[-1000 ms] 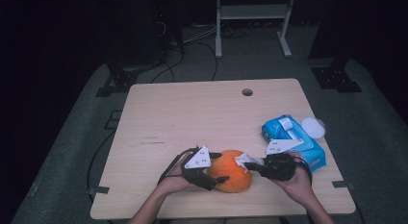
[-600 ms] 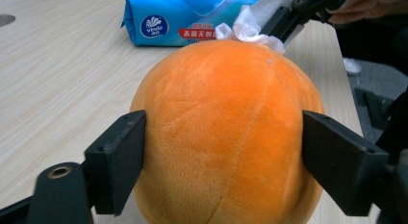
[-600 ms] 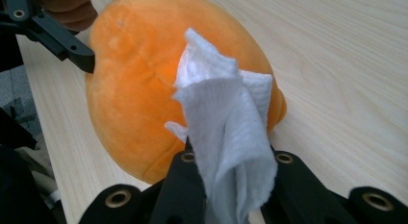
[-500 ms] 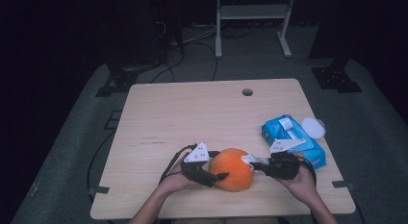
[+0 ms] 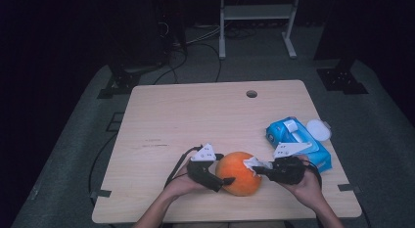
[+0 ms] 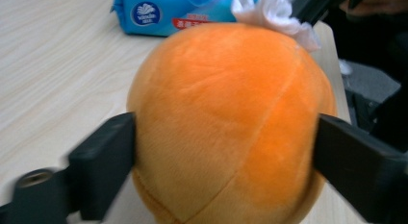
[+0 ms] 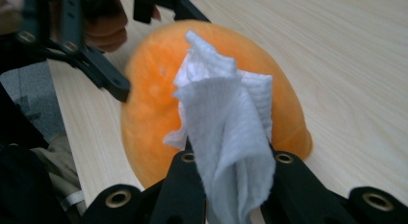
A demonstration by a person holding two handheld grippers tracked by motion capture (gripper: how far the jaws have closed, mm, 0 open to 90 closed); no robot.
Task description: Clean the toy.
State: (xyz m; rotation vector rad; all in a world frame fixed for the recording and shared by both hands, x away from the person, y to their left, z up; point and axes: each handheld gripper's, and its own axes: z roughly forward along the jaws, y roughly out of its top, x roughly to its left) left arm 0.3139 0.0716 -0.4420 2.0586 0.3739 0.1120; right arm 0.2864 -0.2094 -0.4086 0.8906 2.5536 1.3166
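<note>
The left hand-held gripper (image 6: 226, 152), just widened, brackets the orange plush ball (image 6: 231, 123); the right hand-held gripper (image 7: 231, 185) pinches a white wipe (image 7: 226, 128).

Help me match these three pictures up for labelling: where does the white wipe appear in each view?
High view: the white wipe lies on the right side of the orange plush ball, held by the right gripper.
Left gripper view: top right, behind the ball.
Right gripper view: centre, clamped, draped against the ball.
Shared landmark: the orange plush ball.
</note>
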